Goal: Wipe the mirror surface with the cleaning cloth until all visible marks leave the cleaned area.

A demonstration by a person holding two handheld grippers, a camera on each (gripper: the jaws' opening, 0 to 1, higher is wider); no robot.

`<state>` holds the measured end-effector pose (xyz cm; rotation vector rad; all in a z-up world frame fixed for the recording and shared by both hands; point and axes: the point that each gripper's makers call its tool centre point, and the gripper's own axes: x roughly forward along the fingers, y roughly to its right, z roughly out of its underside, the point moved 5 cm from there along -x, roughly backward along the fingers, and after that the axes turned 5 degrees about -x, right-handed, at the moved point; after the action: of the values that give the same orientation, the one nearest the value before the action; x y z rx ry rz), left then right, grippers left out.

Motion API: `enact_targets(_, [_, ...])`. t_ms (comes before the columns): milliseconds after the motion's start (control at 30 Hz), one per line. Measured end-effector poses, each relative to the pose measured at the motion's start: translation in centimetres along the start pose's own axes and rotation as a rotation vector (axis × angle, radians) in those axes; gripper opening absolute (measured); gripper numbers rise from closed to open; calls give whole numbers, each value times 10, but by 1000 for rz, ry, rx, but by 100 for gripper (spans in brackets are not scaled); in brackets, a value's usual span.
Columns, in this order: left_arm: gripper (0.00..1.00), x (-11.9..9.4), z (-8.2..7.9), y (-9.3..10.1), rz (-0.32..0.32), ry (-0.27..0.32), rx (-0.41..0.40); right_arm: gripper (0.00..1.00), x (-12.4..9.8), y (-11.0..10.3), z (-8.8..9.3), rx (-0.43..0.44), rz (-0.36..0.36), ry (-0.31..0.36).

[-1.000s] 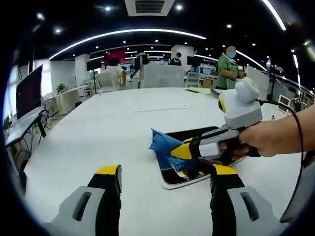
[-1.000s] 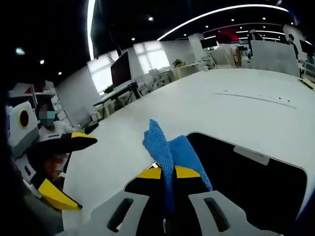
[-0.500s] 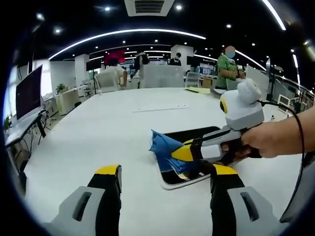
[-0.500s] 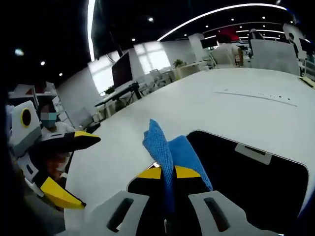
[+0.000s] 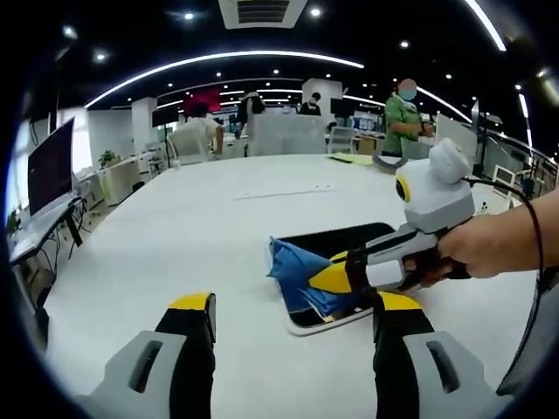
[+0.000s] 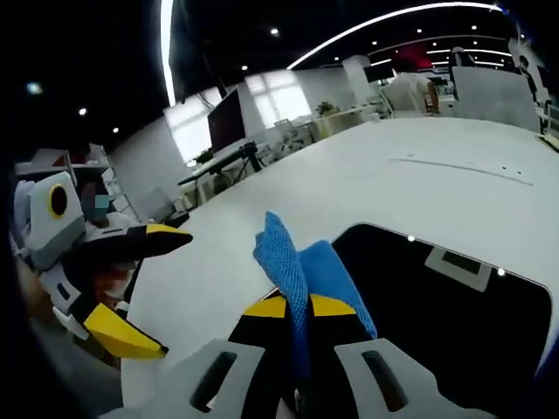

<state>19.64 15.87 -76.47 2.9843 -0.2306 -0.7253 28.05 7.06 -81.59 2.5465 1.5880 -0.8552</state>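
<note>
A dark rectangular mirror (image 5: 336, 247) (image 6: 437, 323) lies flat on the white table (image 5: 201, 227). My right gripper (image 6: 297, 307) is shut on a blue cleaning cloth (image 6: 301, 266), pressing it on the mirror's near-left corner. In the left gripper view that right gripper (image 5: 336, 278) comes in from the right, held by a hand (image 5: 493, 249), with the cloth (image 5: 297, 271) bunched at its tip on the mirror. My left gripper (image 5: 293, 314) hovers open over the table just short of the mirror, nothing between its jaws. It also appears at the left of the right gripper view (image 6: 131, 288), open.
The white table (image 6: 367, 183) stretches far ahead with a thin strip (image 5: 284, 191) lying on it. Monitors (image 5: 52, 166) and desks stand at the left. Several people (image 5: 403, 122) and chairs are beyond the far edge. A cable (image 5: 528, 236) trails from the right gripper.
The right gripper with the cloth has slid slightly rightward and farther along the mirror. The left gripper has stayed still and open.
</note>
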Motion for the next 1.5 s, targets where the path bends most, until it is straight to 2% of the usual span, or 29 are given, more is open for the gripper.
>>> enact_targets(567, [73,-1,-1,0,0,-1,8,3,-8,-15,9,-53,-72,-32])
enact_targets(900, [73,-2,0,-3,-9,4,0,3,-9,-15,12,-124,-77,-50])
enact_targets(1167, [73,-3,0,-3,-10,5,-3,4,-9,-20,13,-141,-60,-46])
enact_targets(1500, [73,-3,-1,-3,-8,7,-1,10,-9,-27,12,-192,-55,-64])
